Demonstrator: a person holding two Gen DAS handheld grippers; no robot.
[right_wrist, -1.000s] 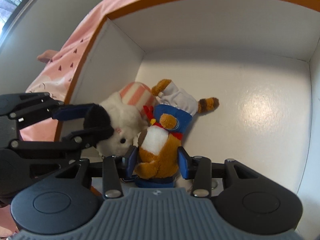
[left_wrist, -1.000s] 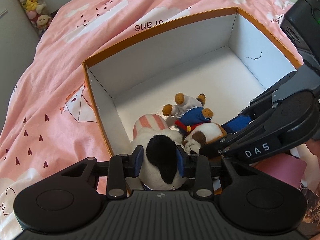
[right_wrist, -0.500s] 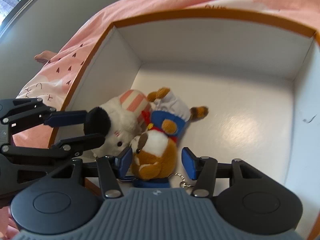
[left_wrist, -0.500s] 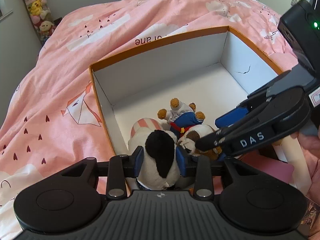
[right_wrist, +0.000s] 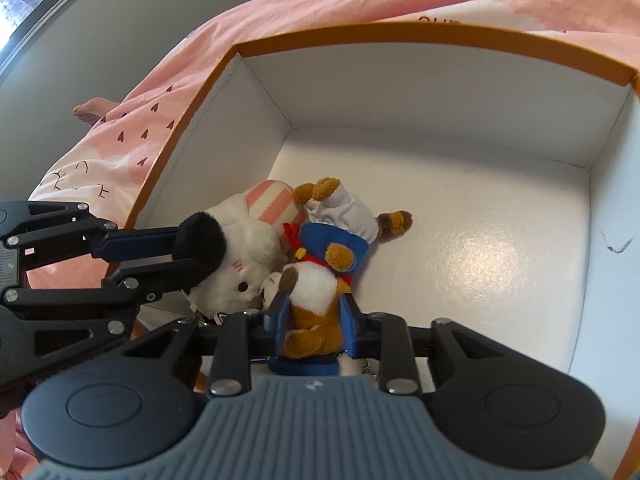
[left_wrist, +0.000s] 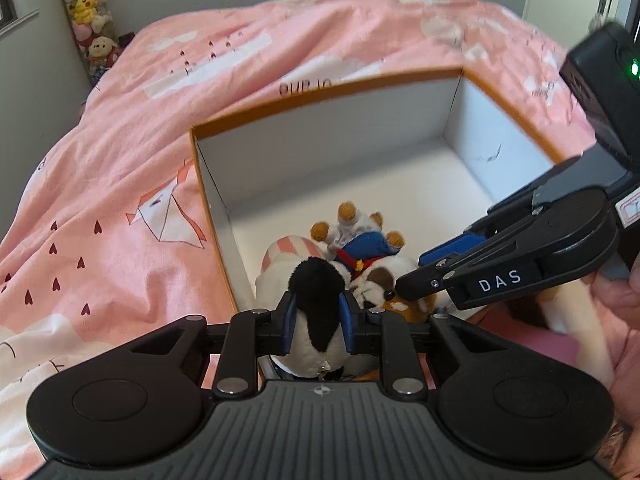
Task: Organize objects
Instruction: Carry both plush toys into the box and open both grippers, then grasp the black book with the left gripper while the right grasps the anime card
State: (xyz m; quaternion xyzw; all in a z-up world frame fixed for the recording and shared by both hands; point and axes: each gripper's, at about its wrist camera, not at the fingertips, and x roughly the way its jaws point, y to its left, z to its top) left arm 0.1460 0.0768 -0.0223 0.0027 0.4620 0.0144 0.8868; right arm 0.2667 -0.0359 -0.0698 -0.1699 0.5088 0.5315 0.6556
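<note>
A white plush with a black ear (left_wrist: 316, 312) sits pinched between the left tongs (left_wrist: 317, 322), closed on that ear. Touching it, to the right, a brown plush in blue (right_wrist: 320, 276) is clamped head-first by the right tongs (right_wrist: 314, 326). Both lie just ahead, in the near-left corner of an orange-rimmed box (right_wrist: 400, 36) on a pink bed (left_wrist: 120, 168).

Bed with pink patterned duvet (left_wrist: 132, 168), orange-rimmed white box (left_wrist: 320, 96) resting directly on it
</note>
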